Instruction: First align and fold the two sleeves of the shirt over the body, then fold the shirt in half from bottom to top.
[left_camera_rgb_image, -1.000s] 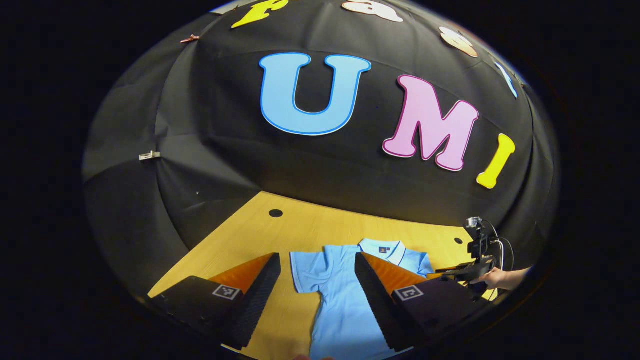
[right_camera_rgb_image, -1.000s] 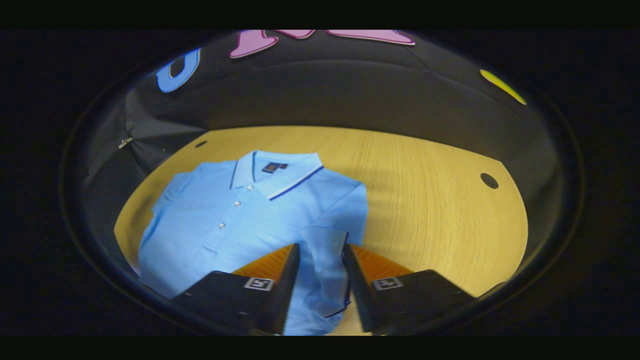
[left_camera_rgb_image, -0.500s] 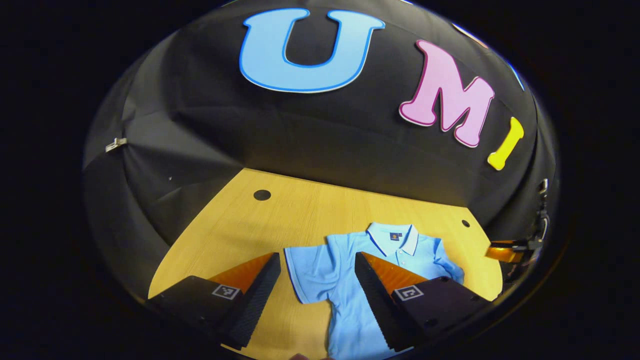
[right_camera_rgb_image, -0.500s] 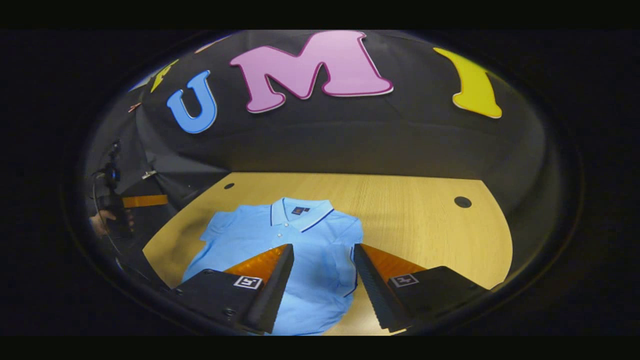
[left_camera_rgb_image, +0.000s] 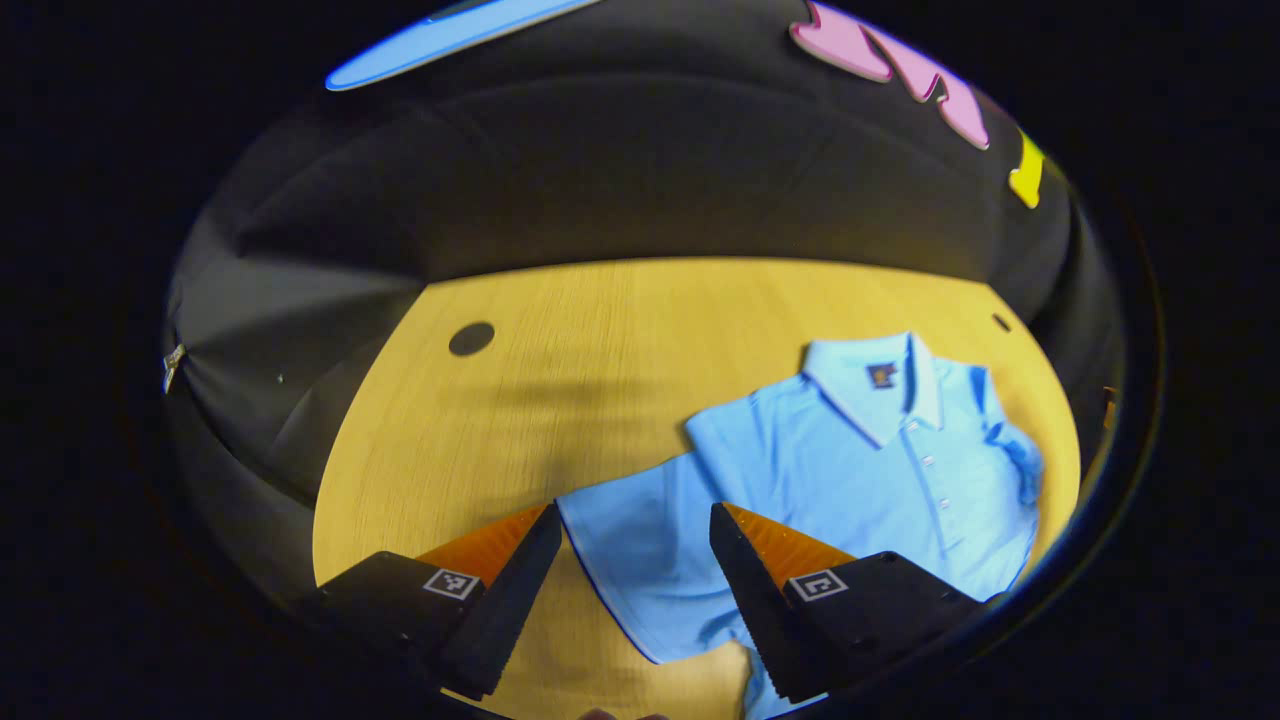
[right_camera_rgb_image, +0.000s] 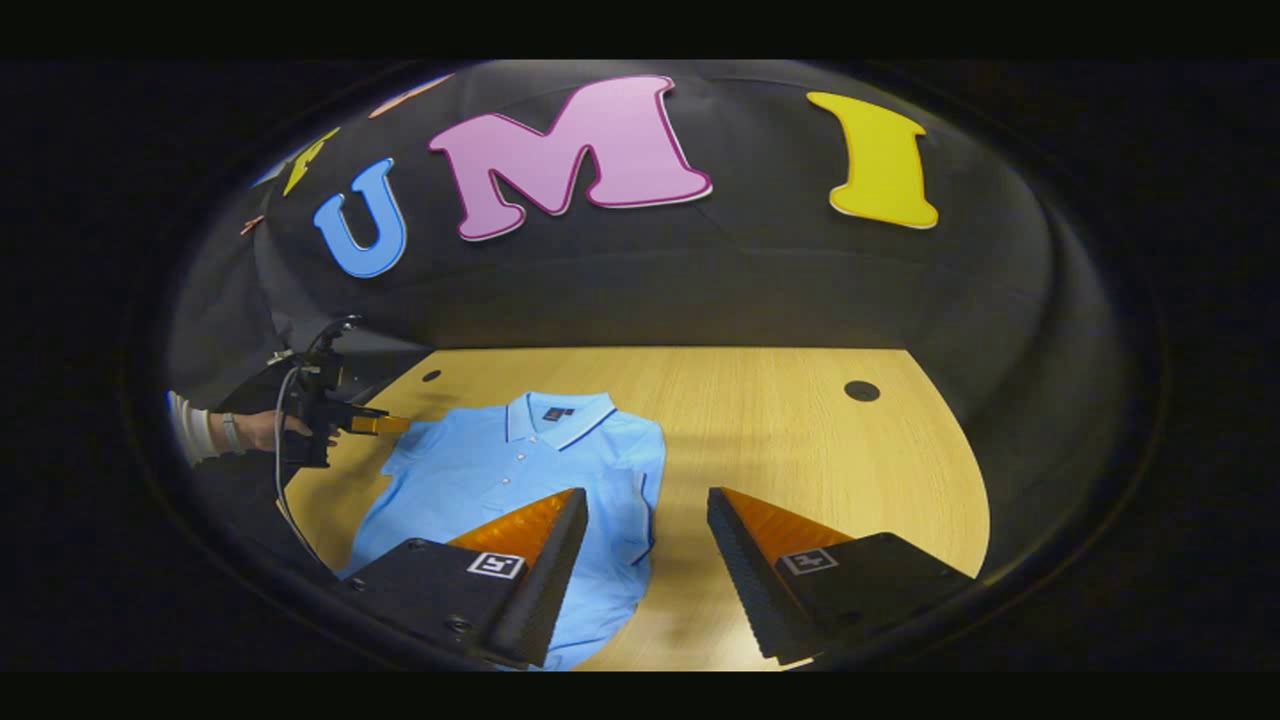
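Observation:
A light blue polo shirt (left_camera_rgb_image: 860, 470) lies face up on the wooden table (left_camera_rgb_image: 560, 380), collar toward the wall. In the left gripper view its outspread sleeve (left_camera_rgb_image: 640, 560) lies flat on the table under the gap between the fingers of my left gripper (left_camera_rgb_image: 630, 585), which is open and holds nothing. In the right gripper view the shirt (right_camera_rgb_image: 500, 475) has its other sleeve (right_camera_rgb_image: 645, 490) folded over the body. My right gripper (right_camera_rgb_image: 645, 565) is open above the shirt's edge. The left gripper (right_camera_rgb_image: 392, 425) hovers by the far shoulder, held by a hand (right_camera_rgb_image: 250, 430).
The table (right_camera_rgb_image: 800, 450) has bare wood to the right of the shirt, with small dark holes (right_camera_rgb_image: 860, 390) (left_camera_rgb_image: 471, 338) near its back corners. The black cloth wall closes in the back and sides. A cable hangs from the left gripper's handle.
My right gripper opened, let go of the folded sleeve and drew back to the right. My left gripper tilted down and moved in over the outspread sleeve.

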